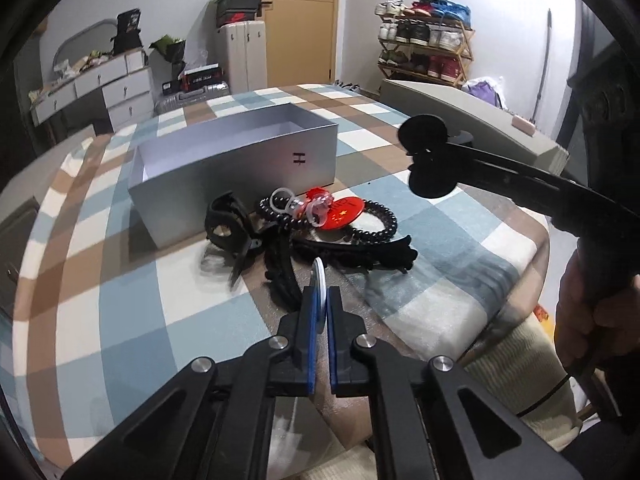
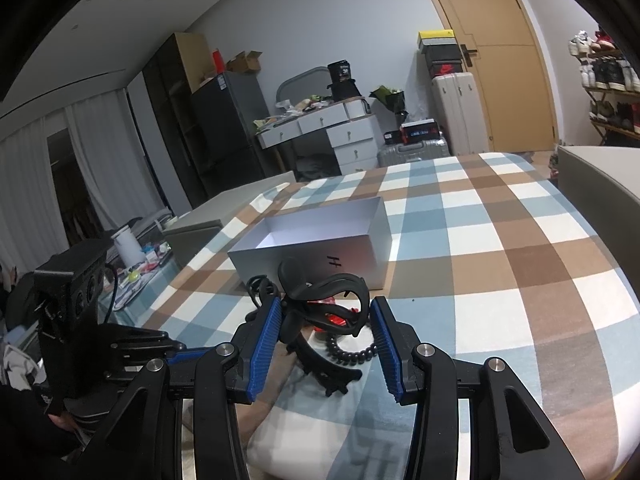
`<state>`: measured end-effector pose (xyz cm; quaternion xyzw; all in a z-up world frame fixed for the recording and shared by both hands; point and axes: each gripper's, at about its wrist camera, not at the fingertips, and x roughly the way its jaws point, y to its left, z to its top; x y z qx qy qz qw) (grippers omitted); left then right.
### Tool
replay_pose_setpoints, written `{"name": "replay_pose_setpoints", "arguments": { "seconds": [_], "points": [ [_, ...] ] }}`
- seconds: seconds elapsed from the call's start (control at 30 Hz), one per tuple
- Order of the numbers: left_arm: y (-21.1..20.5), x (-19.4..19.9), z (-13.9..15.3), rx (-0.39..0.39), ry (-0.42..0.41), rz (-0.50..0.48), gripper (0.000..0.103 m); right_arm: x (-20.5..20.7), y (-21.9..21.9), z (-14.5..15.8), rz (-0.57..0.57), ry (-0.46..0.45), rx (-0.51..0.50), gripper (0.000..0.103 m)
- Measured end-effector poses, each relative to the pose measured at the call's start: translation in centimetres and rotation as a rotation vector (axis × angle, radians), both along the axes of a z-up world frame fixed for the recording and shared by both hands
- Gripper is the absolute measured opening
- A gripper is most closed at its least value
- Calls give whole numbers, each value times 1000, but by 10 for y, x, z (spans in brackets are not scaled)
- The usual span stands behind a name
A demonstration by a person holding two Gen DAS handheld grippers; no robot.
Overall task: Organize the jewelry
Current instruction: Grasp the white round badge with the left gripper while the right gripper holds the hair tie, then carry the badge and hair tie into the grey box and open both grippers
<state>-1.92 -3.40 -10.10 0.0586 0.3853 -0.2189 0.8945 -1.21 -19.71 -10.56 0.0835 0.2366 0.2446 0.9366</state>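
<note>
Jewelry, a tangle of black hair claws, black beads and a red tag, lies beside the grey box while the left gripper pinches a white disc and the right gripper clasps a black claw clip.

Soft woven checked bedspread underneath, a matt silver-grey cardboard box on it, glossy black beads beside a shiny red plastic tag, matt black plastic hair claw, and ribbed blue rubbery pads on matt black gripper arms with bright metal rivets.
</note>
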Motion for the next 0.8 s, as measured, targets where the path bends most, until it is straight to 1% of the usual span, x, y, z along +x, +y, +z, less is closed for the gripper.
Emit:
{"name": "replay_pose_setpoints", "arguments": {
  "seconds": [0.1, 0.27, 0.33, 0.47, 0.53, 0.63, 0.7, 0.8],
  "points": [
    [4, 4, -1, -30, 19, 8, 0, 1, 0, -1, 1, 7, 0, 45],
    [3, 5, 1, -45, 18, 12, 0, 3, 1, -1, 2, 12, -2, 45],
    [2, 7, -3, -50, 33, 4, 0, 5, 2, -2, 5, 14, -5, 45],
    [5, 10, -6, -90, 52, -2, 0, 7, 6, -2, 11, 17, -10, 45],
    [6, 14, -8, -99, 69, 13, 0, 7, 7, -1, 15, 16, -10, 45],
    [9, 20, -10, -141, 96, 21, 0, 7, 8, -1, 17, 14, -15, 45],
    [5, 21, -10, -120, 94, 23, 0, 7, 8, -2, 16, 17, -13, 45],
    [3, 22, -10, -123, 95, 18, 0, 7, 7, -2, 13, 22, -11, 45]
  ]
}}
